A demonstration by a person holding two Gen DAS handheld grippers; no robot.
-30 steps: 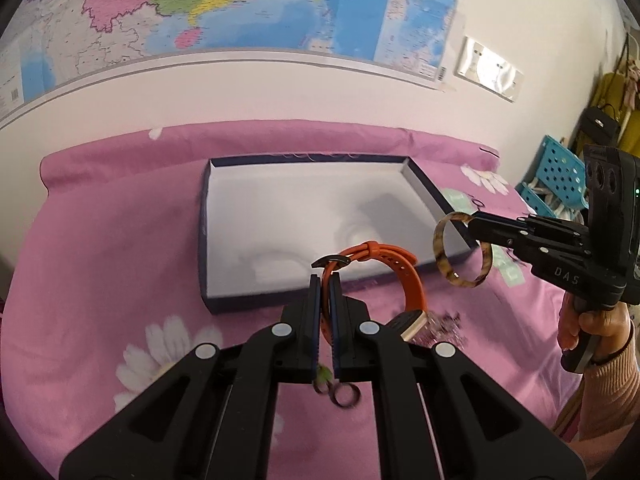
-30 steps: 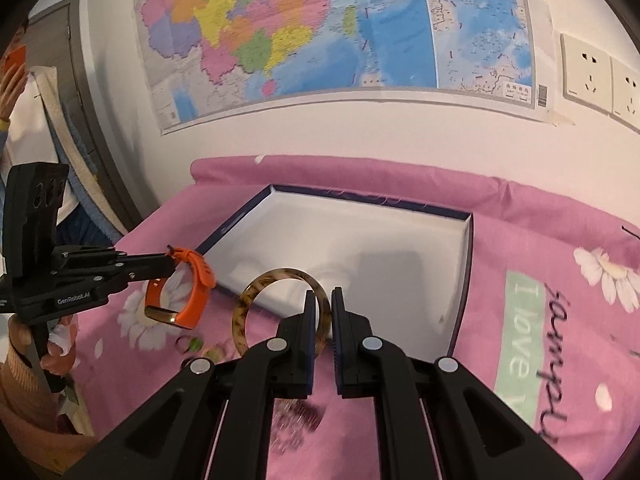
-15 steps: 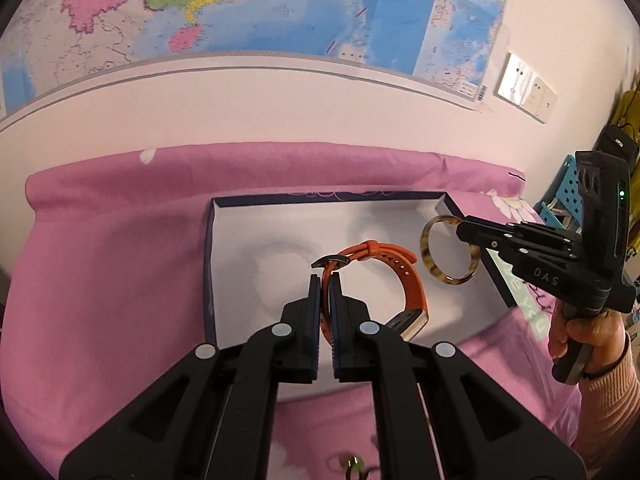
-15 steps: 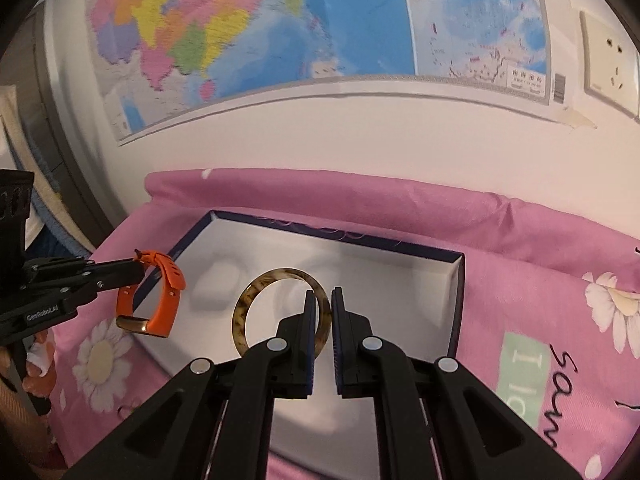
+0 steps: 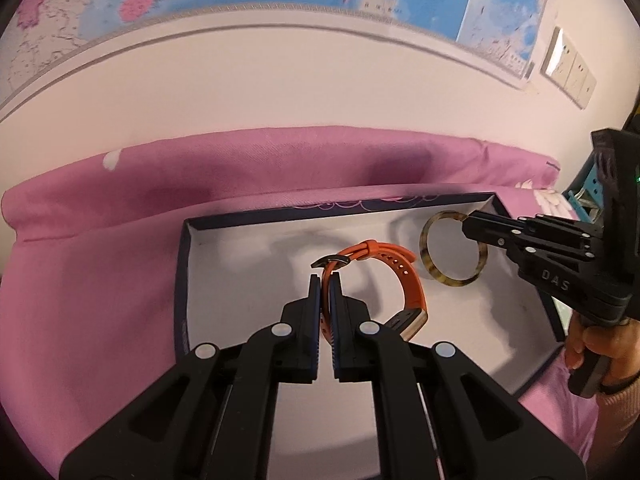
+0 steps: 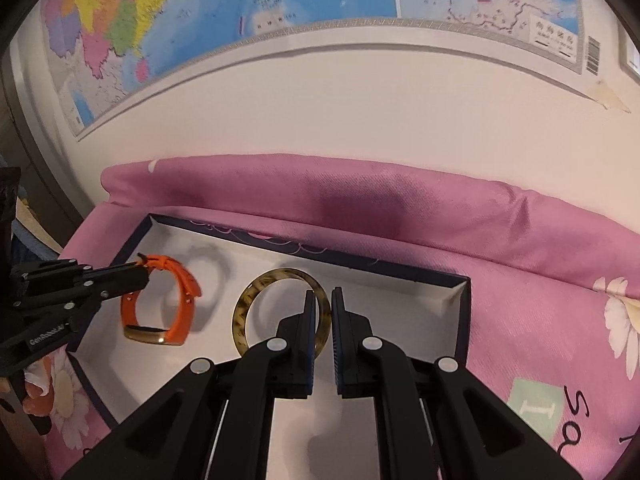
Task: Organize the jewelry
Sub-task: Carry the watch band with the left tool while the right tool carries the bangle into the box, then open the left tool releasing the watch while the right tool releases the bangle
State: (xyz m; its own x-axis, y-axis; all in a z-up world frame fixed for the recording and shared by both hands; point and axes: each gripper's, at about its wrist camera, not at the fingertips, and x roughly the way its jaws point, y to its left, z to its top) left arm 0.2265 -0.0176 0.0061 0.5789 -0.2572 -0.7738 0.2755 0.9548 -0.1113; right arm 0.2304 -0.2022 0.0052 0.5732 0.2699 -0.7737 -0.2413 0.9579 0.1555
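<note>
My left gripper (image 5: 325, 280) is shut on an orange watch band (image 5: 400, 276) with a gold case and holds it over the white inside of a dark-edged box (image 5: 182, 280). It also shows in the right wrist view (image 6: 160, 308), held by the left gripper (image 6: 136, 270). My right gripper (image 6: 331, 294) is shut on a tortoiseshell bangle (image 6: 248, 304) above the box (image 6: 460, 320), right of the watch. In the left wrist view the bangle (image 5: 426, 258) hangs from the right gripper (image 5: 466, 222).
The box lies on a pink flowered bedsheet (image 5: 100, 280) that runs up against a white wall (image 5: 280, 88) with a map (image 6: 240, 8). A wall socket (image 5: 568, 68) is at the upper right. A hand (image 5: 592, 344) holds the right gripper.
Both grippers moved forward over the box and lower into it, carrying the watch band and the bangle. The loose jewelry on the sheet dropped out of view.
</note>
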